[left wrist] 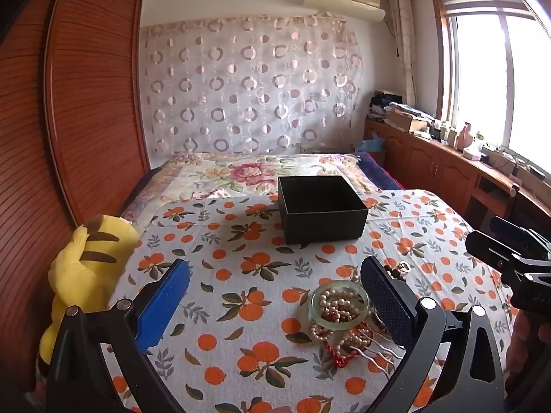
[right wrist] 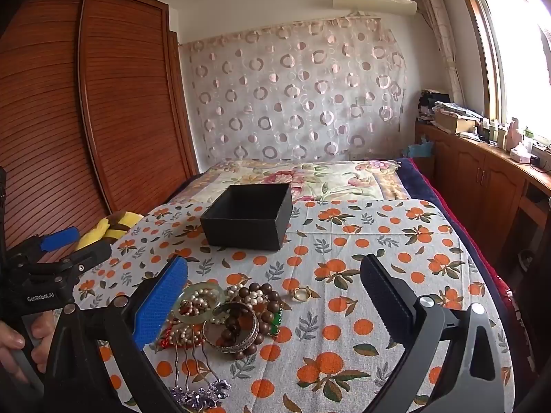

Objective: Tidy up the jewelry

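Note:
A pile of jewelry lies on the orange-print cloth (left wrist: 241, 275): a pale green bangle (left wrist: 339, 304) (right wrist: 198, 297) with pearl beads inside, brown wooden beads (right wrist: 261, 296), a metal bangle (right wrist: 230, 332), a gold ring (right wrist: 301, 294), a red cord (left wrist: 344, 354) and purple hairpins (right wrist: 199, 392). An empty black box (left wrist: 322, 208) (right wrist: 248, 215) stands farther back. My left gripper (left wrist: 275, 296) is open and empty, with the pile just inside its right finger. My right gripper (right wrist: 273, 292) is open and empty, with the pile by its left finger.
A yellow striped plush toy (left wrist: 86, 275) lies at the cloth's left edge. A wooden wardrobe (left wrist: 86, 103) stands on the left. A floral bedspread (left wrist: 241, 172) lies behind the box. A cluttered wooden cabinet (right wrist: 482, 172) runs under the window on the right.

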Demonstrator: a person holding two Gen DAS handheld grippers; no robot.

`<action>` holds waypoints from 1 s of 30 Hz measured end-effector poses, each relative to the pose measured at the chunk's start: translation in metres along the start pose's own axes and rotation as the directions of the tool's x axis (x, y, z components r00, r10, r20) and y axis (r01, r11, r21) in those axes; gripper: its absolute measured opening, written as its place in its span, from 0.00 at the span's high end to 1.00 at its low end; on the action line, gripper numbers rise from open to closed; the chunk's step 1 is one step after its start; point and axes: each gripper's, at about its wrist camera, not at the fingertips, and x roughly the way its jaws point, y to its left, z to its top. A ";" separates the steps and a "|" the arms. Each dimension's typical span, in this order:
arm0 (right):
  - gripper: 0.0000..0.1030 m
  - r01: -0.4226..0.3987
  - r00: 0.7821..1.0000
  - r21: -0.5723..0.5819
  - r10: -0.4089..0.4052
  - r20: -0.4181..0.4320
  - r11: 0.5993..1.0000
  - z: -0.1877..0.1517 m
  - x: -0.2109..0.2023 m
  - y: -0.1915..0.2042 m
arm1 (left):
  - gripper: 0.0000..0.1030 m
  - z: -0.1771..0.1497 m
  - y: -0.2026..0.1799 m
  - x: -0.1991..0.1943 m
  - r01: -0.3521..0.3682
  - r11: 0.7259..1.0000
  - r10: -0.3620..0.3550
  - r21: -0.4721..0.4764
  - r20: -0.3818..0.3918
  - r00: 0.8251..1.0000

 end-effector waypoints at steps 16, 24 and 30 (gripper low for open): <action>0.02 0.000 1.000 -0.003 0.000 0.001 1.000 0.000 -0.001 0.002 | 0.06 -0.003 0.001 0.001 -0.003 1.000 0.003 -0.007 0.007 1.000; 0.02 0.000 1.000 -0.004 0.000 0.004 1.000 0.000 -0.001 0.003 | 0.06 0.001 0.002 -0.002 -0.002 1.000 0.002 -0.008 0.009 1.000; 0.02 0.000 1.000 -0.006 0.000 0.005 1.000 0.002 -0.002 0.004 | 0.06 0.000 0.001 -0.002 -0.004 1.000 0.004 -0.007 0.009 1.000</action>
